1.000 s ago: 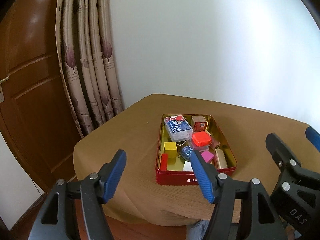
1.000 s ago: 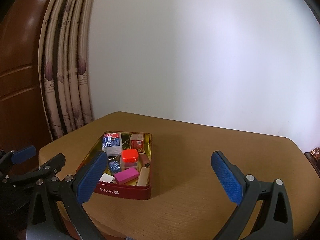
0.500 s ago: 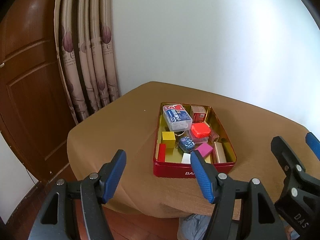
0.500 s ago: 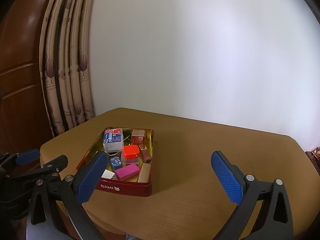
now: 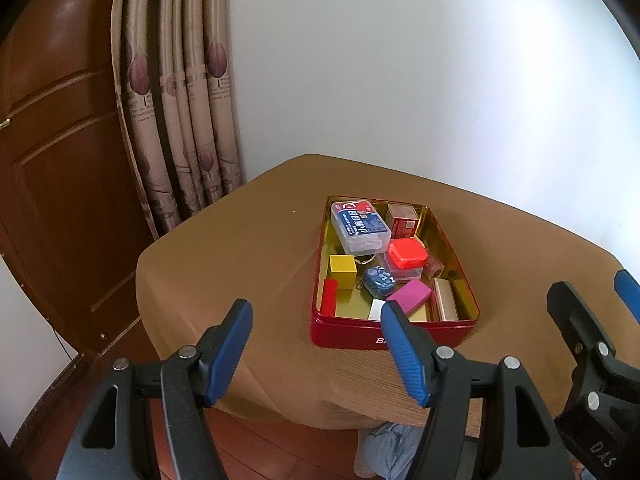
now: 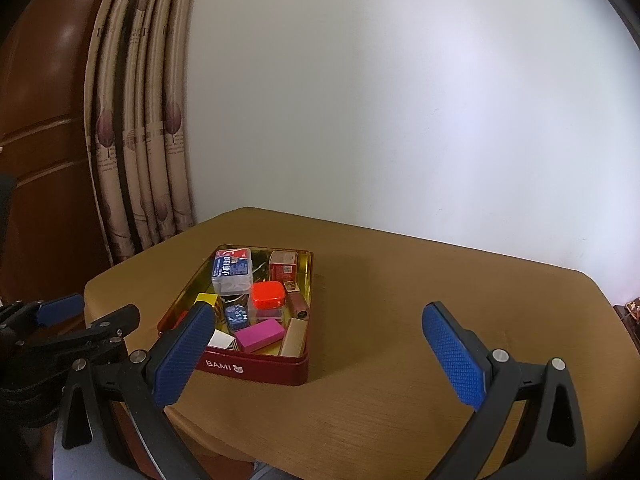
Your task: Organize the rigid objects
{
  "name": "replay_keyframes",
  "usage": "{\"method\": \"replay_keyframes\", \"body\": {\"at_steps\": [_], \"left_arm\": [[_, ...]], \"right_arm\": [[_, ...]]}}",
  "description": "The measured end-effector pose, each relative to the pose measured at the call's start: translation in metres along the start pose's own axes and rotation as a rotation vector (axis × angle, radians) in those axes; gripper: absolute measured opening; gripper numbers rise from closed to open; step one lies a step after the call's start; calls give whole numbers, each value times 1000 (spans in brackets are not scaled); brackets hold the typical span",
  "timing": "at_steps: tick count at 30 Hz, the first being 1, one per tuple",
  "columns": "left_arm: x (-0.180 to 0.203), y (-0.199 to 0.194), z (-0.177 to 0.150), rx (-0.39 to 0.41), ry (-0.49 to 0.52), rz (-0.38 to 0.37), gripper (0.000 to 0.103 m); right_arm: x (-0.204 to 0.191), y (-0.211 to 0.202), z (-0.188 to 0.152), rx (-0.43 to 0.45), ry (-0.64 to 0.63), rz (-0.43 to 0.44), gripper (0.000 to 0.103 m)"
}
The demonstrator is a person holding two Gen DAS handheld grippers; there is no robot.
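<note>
My left gripper [image 5: 316,350] and right gripper [image 6: 320,354]: both wide open, empty, short of surface [image 6: 400,320]. Red tin [image 6: 256,368] holds jumbled blocks, boxes. I judge sorting not begun.

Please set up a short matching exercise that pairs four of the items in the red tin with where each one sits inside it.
Things:
1. clear case with blue label
2. yellow cube
3. magenta block
4. gold bar

Places in the red tin, as the left wrist view shows it:
A. near edge, along the right wall
B. far left corner
C. near the front, between the white piece and the gold bar
D. left side, just beyond the red block

Pairs: 1-B, 2-D, 3-C, 4-A
</note>
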State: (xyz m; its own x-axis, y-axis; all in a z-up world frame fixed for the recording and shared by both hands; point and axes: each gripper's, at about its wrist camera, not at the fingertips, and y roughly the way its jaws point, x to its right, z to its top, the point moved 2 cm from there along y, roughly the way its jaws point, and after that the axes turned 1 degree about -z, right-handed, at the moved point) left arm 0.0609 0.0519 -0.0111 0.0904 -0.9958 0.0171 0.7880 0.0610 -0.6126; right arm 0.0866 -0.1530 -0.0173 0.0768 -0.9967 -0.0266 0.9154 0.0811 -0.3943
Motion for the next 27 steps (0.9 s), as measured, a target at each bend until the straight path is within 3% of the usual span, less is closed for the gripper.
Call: {"method": "replay_keyframes", "body": {"at_steps": [27], "left_arm": [[-2, -2, -1, 4, 3, 16, 69]], "right_arm": [[3, -6, 3, 5, -21, 28, 103]]}}
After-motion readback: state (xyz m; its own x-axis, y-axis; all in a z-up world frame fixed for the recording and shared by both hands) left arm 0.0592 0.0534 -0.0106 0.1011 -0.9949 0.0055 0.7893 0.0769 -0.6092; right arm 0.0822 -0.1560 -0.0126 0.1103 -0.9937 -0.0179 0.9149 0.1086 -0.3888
